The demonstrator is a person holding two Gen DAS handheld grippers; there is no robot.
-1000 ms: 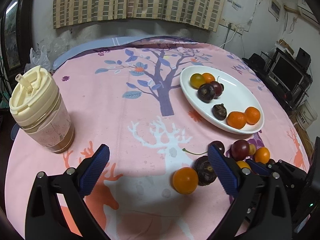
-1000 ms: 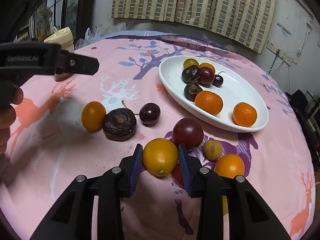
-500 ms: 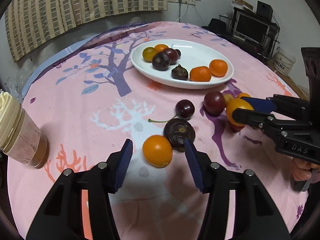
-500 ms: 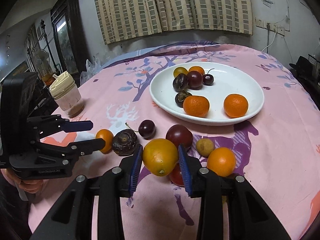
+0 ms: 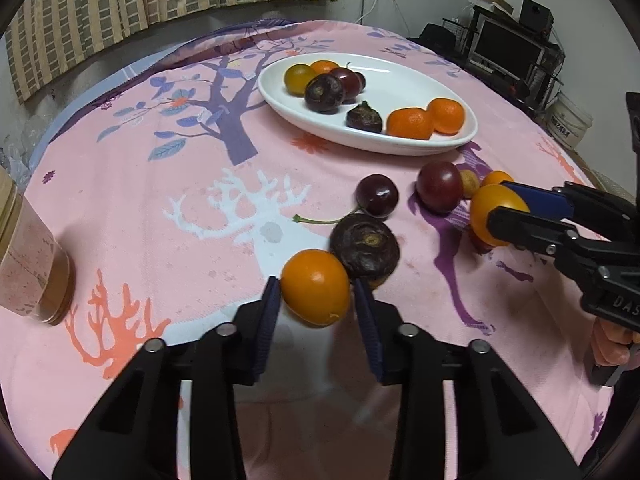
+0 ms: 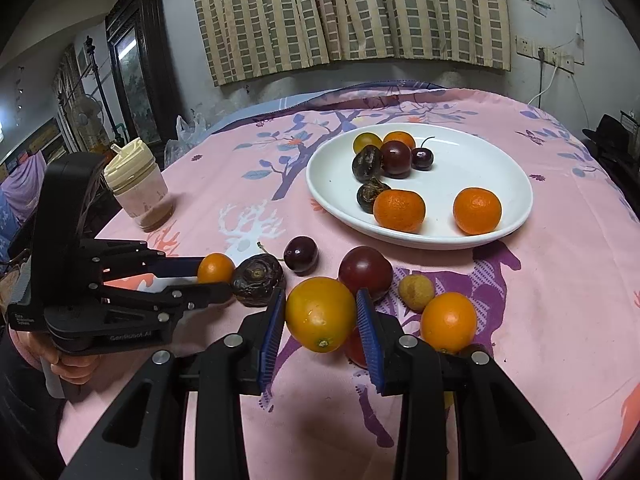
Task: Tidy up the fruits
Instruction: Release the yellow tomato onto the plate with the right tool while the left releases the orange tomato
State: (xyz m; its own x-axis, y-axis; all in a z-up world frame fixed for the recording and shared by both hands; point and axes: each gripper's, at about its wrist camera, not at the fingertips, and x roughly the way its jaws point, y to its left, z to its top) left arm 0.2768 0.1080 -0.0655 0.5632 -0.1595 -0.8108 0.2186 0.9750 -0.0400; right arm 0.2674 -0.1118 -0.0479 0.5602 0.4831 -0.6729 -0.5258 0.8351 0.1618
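My left gripper (image 5: 316, 300) is shut on a small orange fruit (image 5: 315, 287), low over the pink tablecloth; it also shows in the right wrist view (image 6: 214, 276). My right gripper (image 6: 322, 316) is shut on a yellow-orange fruit (image 6: 320, 314), held above the cloth; it also shows in the left wrist view (image 5: 494, 214). A white oval plate (image 6: 500, 160) holds two tangerines, dark fruits, a cherry and a yellow fruit. Loose on the cloth lie a dark wrinkled fruit (image 5: 365, 246), a cherry (image 5: 377, 195), a dark red plum (image 5: 439, 186), a small tan fruit (image 6: 416, 291) and an orange (image 6: 449, 322).
A lidded cream cup (image 6: 138, 188) with brown liquid stands at the table's left side. A red fruit (image 6: 354, 348) lies partly hidden under my right gripper. A monitor and speakers (image 5: 512, 40) stand beyond the table's far right edge.
My left gripper moved forward and closed on the small orange fruit beside the dark wrinkled fruit. My right gripper lifted its yellow-orange fruit higher and kept hold.
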